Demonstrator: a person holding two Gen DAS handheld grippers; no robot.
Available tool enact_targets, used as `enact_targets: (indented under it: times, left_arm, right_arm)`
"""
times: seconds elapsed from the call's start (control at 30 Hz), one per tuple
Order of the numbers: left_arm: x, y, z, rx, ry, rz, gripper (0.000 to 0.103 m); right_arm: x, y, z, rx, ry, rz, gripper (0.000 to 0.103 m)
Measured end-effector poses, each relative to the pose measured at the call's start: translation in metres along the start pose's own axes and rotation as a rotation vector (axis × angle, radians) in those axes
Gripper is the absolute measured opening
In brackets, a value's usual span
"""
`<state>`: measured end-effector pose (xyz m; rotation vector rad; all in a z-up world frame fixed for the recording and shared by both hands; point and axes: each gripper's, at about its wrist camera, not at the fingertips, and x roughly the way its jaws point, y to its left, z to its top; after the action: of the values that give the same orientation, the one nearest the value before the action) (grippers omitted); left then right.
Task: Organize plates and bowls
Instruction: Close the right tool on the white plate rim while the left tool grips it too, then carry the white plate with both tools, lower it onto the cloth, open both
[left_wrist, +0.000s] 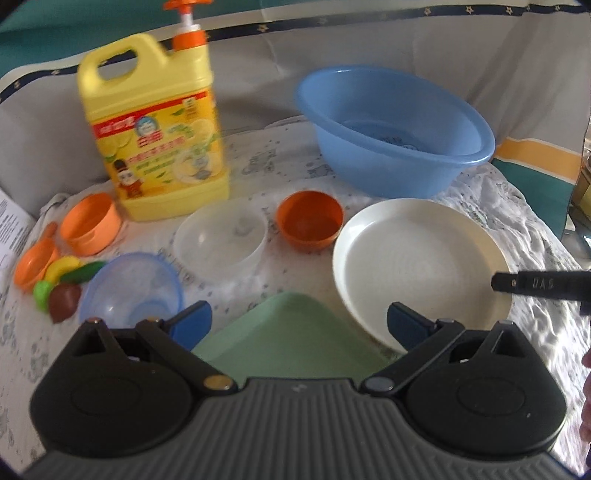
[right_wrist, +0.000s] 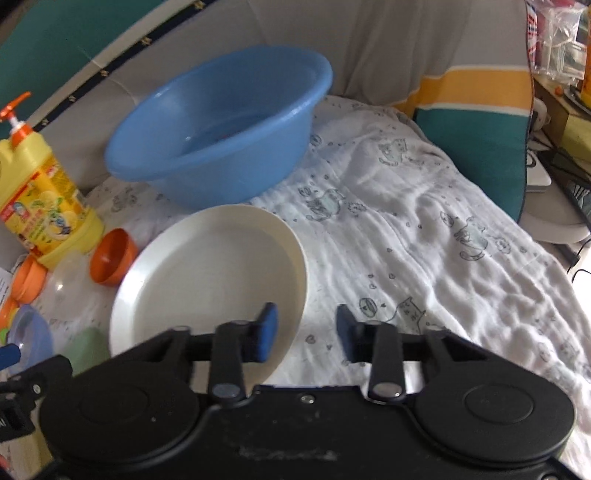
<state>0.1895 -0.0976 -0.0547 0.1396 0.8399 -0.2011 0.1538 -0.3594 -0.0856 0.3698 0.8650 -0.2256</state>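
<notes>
The yellow detergent jug (left_wrist: 155, 133), upper left of the left wrist view, is showing a busy label, too blurred to read. A black finger is poking in from the right edge with letters looking like "DAG".

The left gripper (left_wrist: 299, 325) is hanging wide open over the green plate (left_wrist: 288, 332), gripping nothing. The right gripper (right_wrist: 306, 332) is sitting only partly open, with the white plate (right_wrist: 207, 266) rim between its pads, a gap still showing.

Counting: one blue basin (left_wrist: 391, 125) at upper right, one white plate, one green plate, and a clear bowl (left_wrist: 221, 236), dark orange bowl (left_wrist: 310, 221), see-through blue bowl (left_wrist: 133, 288) and light orange bowl (left_wrist: 90, 223).
</notes>
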Motion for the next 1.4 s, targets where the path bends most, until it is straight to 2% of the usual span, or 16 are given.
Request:
enact_targets:
  times: [0.03,0.13,0.2,0.33,0.4,0.6,0.63,0.77,0.93,1.1,1.4]
  left_arm:
    - [0.004,-0.003,0.003,0.007,-0.002,-0.004,0.103]
    - [0.016,-0.011,0.01,0.023,0.004,-0.017,0.096]
    - [0.025,-0.019,0.015,0.033,0.014,-0.033,0.09]
    - [0.041,-0.037,0.021,0.063,0.034,-0.077,0.084]
    - [0.05,-0.045,0.022,0.078,0.053,-0.098,0.076]
    - [0.073,-0.055,0.024,0.092,0.108,-0.113,0.07]
    - [0.076,-0.057,0.024,0.096,0.118,-0.122,0.067]
    - [0.078,-0.058,0.024,0.083,0.123,-0.185,0.041]
    - [0.076,-0.062,0.023,0.085,0.103,-0.158,0.039]
    - [0.061,-0.066,0.023,0.105,0.082,-0.133,0.038]
    - [0.012,-0.059,0.014,0.078,0.05,-0.129,0.038]
  right_arm:
    - [0.0,0.0,-0.003,-0.005,-0.004,0.006,0.013]
    - [-0.004,-0.004,-0.009,-0.026,-0.024,-0.016,0.01]
    - [-0.008,-0.013,-0.012,-0.013,-0.026,-0.019,0.01]
    - [-0.019,-0.027,-0.016,-0.02,-0.033,-0.025,0.01]
    - [-0.02,-0.032,-0.018,-0.016,-0.033,-0.019,0.01]
    - [-0.023,-0.035,-0.02,-0.009,-0.034,-0.014,0.016]
    - [-0.023,-0.033,-0.021,-0.017,-0.039,-0.018,0.016]
    - [-0.022,-0.03,-0.023,-0.033,-0.061,-0.024,0.019]
    - [-0.014,-0.018,-0.018,-0.062,-0.074,-0.029,0.022]
    - [-0.021,-0.012,-0.018,-0.038,-0.051,-0.039,0.024]
    - [-0.064,-0.001,-0.029,-0.067,-0.066,-0.031,0.024]
